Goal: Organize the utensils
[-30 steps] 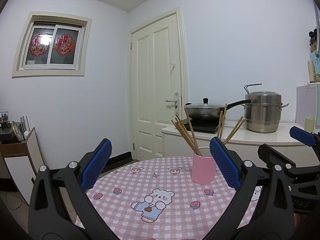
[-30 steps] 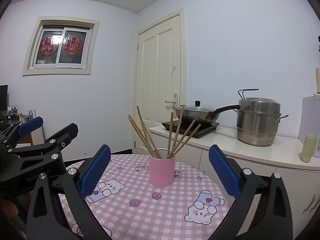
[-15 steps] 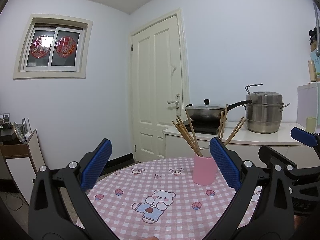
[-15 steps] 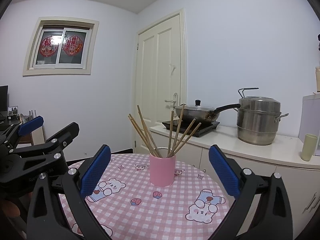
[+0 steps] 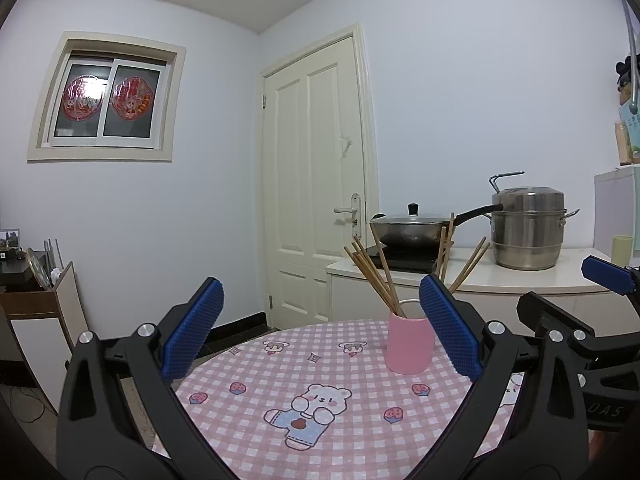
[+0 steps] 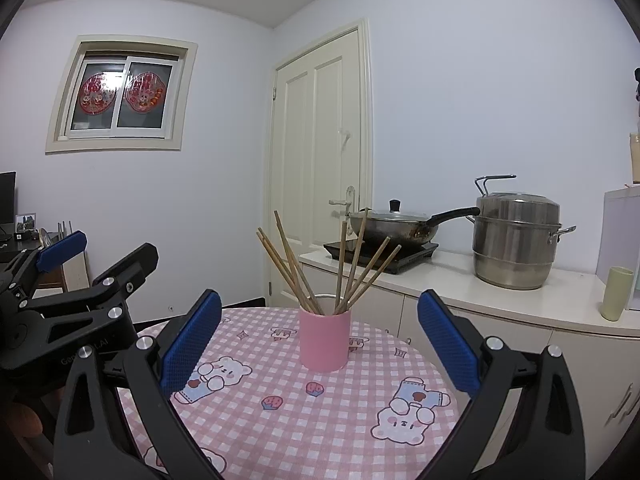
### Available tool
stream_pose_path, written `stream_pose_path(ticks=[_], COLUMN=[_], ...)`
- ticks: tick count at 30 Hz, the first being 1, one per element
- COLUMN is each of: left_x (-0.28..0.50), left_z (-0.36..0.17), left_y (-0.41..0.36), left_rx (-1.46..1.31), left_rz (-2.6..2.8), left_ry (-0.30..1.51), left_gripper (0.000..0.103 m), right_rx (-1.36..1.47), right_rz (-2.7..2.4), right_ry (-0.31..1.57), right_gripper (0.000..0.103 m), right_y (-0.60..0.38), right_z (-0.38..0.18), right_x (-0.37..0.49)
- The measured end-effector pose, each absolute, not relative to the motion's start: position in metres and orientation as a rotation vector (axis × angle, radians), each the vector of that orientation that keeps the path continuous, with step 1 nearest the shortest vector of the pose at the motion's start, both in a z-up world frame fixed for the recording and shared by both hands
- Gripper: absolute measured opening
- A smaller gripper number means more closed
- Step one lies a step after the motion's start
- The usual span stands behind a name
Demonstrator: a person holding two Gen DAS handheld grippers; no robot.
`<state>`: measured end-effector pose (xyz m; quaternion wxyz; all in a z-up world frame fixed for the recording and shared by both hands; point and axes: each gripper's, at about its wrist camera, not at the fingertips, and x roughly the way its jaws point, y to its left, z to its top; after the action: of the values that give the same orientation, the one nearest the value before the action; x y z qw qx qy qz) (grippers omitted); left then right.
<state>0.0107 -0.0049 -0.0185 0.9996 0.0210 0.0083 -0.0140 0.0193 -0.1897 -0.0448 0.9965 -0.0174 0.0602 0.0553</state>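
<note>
A pink cup (image 5: 409,345) (image 6: 325,338) stands upright on a round table with a pink checked cloth (image 5: 328,408) (image 6: 296,404). Several wooden chopsticks (image 5: 370,276) (image 6: 294,270) fan out of it. My left gripper (image 5: 320,332) is open and empty, held above the near side of the table, the cup just behind its right finger. My right gripper (image 6: 320,340) is also open and empty, with the cup framed between its blue pads, farther off. Each gripper shows at the edge of the other's view.
Behind the table a white counter (image 6: 500,300) carries a lidded wok (image 6: 390,224) on a hob, a steel steamer pot (image 6: 514,240) and a pale green cup (image 6: 616,298). A closed cream door (image 5: 316,184) is beyond. A low cabinet (image 5: 36,320) stands at the left.
Both views have shifted slightly; the cup sits a little farther right in the left wrist view. Both grippers stay open and nothing was taken hold of.
</note>
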Motion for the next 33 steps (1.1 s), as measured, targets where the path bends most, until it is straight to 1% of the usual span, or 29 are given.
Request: stream_pose_path(ticks=[33], left_x=[0.0127], left_z=[-0.0189], left_y=[-0.0038], left_rx=[0.051], left_rz=[-0.027], left_ry=[0.026], left_gripper=[0.097], right_rx=[-0.024], right_rz=[0.104], right_ry=[0.133], right_gripper=[0.095], right_y=[-0.1882], right_z=[-0.0474], right_x=[0.0184])
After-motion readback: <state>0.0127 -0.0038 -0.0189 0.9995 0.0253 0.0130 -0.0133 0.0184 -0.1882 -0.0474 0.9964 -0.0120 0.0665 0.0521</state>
